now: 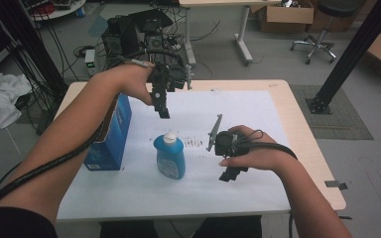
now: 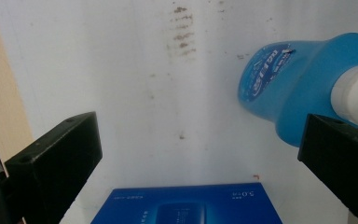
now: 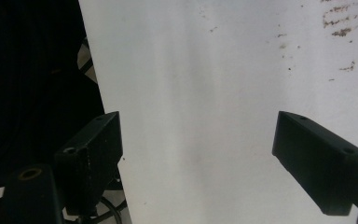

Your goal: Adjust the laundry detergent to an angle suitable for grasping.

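I had the left gripper (image 1: 162, 110) raised at centre frame — jaws wide, empty. The blue bottle (image 1: 169, 156) stood upright just below it, cap up, nearer to it than to my right gripper (image 1: 231, 173), also open and empty.

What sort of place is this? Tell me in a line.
Probably a lab or workshop: a wooden table under a white sheet stands on a grey floor, with tangled black cables and electronic gear behind it, open cardboard boxes and a wheeled stool nearby.
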